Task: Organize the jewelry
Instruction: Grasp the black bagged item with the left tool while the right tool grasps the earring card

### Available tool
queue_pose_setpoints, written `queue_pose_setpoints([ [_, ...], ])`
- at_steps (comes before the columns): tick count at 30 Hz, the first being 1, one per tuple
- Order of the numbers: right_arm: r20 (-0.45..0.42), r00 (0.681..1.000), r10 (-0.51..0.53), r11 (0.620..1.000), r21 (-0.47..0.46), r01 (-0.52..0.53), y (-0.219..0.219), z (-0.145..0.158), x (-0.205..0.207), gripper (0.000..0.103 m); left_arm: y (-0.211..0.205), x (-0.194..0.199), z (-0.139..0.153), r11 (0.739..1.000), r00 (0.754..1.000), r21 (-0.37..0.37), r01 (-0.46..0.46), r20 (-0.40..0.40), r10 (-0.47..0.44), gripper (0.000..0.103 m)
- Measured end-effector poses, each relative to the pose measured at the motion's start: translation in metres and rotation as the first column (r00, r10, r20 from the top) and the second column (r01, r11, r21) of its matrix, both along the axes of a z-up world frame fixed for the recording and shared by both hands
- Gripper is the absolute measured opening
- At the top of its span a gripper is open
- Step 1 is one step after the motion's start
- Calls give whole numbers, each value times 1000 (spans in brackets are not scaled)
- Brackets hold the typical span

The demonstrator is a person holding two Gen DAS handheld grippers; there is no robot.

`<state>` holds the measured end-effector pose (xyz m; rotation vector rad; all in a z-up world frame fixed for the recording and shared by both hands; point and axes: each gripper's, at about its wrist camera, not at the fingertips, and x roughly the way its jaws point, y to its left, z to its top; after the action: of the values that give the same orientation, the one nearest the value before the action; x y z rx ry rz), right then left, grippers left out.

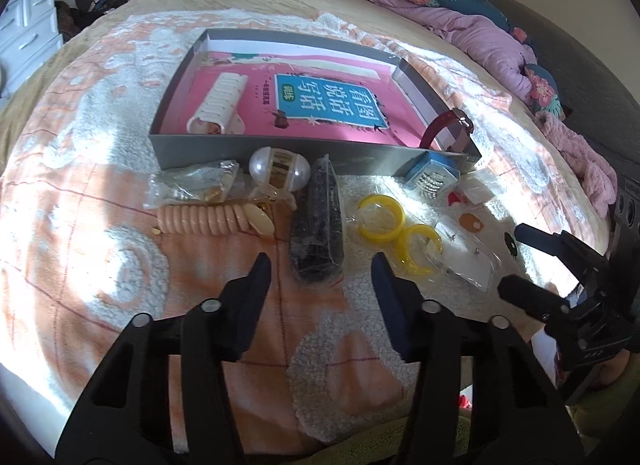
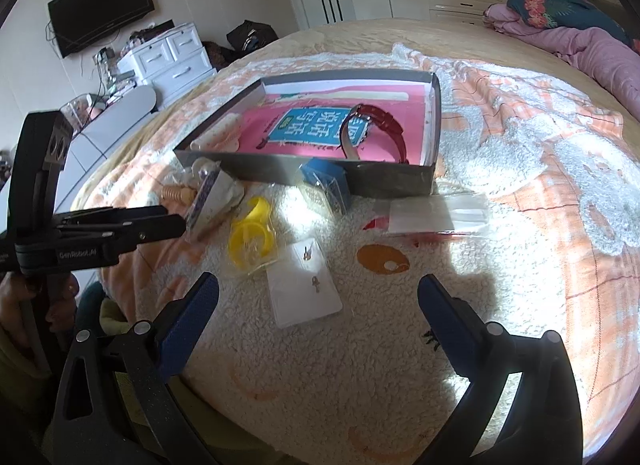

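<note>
A grey box [image 1: 280,151] [image 2: 304,175] lined with a pink book lies on the bed. Inside are a white hair clip [image 1: 220,103] and a red-strap watch [image 1: 444,131] [image 2: 380,125]. In front lie jewelry items: a bagged dark bead strand [image 1: 320,221], yellow hoop earrings [image 1: 382,221] [image 2: 252,243], a peach coil band [image 1: 204,219], a pearl clip [image 1: 279,169], a blue box [image 1: 432,177] [image 2: 324,177] and an earring card [image 2: 304,289]. My left gripper [image 1: 322,265] is open and empty just short of the bead strand. My right gripper [image 2: 320,289] is open and empty around the earring card.
A white and orange fleece blanket [image 2: 500,153] covers the bed. Pink bedding and floral pillows [image 1: 496,41] lie at the right. White drawers [image 2: 172,57] and a wall TV [image 2: 100,9] stand beyond the bed's left side. Clear bags [image 2: 432,215] lie near the box.
</note>
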<state>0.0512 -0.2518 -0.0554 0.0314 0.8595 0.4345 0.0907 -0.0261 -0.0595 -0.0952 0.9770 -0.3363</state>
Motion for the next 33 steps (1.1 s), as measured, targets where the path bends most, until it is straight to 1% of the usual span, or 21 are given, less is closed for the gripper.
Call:
queue_pose_setpoints([
  [2, 3, 1000, 15, 1000, -17, -15, 2, -3, 0, 99, -1, 2, -3, 1000, 1000, -13, 6, -10, -6, 39],
  [5, 15, 999, 42, 998, -53, -41, 7, -6, 1, 99, -1, 6, -7, 1000, 1000, -25, 2, -22, -2, 39],
  [9, 30, 996, 89, 991, -104, -85, 14, -10, 2, 99, -1, 12, -11, 1000, 999, -20, -13, -32, 12, 39],
  [12, 38, 990, 135, 978, -167, -126, 22, -16, 2, 98, -4, 17, -14, 1000, 999, -18, -14, -41, 14, 39],
  [16, 29, 988, 154, 973, -179, -146, 25, -24, 8, 97, -7, 23, -17, 1000, 999, -11, -18, -50, 17, 39],
  [17, 24, 988, 155, 972, -180, -149, 24, -26, 12, 93, -8, 23, -18, 1000, 999, -11, -19, -51, 18, 39],
  [19, 20, 986, 164, 970, -185, -158, 24, -29, 17, 88, -8, 26, -18, 1000, 998, -11, -22, -53, 21, 39],
  [21, 27, 983, 183, 967, -186, -174, 26, -30, 20, 86, -8, 28, -19, 1000, 998, -18, -26, -55, 25, 39],
  [23, 32, 979, 202, 964, -185, -193, 28, -30, 24, 80, -8, 30, -20, 999, 998, -22, -30, -57, 29, 39],
  [24, 34, 978, 208, 963, -184, -198, 29, -31, 26, 79, -7, 31, -20, 999, 998, -23, -32, -58, 31, 40],
  [27, 41, 974, 221, 962, -173, -211, 30, -33, 30, 73, -8, 33, -22, 999, 998, -34, -36, -62, 33, 45],
  [30, 39, 970, 238, 962, -145, -231, 29, -32, 30, 56, -9, 35, -23, 998, 997, -39, -46, -61, 44, 45],
  [32, 45, 970, 239, 962, -149, -230, 27, -31, 29, 44, -10, 37, -23, 998, 997, -40, -52, -61, 49, 45],
  [33, 42, 971, 237, 963, -140, -229, 24, -30, 29, 42, -11, 37, -24, 998, 997, -34, -51, -60, 49, 45],
])
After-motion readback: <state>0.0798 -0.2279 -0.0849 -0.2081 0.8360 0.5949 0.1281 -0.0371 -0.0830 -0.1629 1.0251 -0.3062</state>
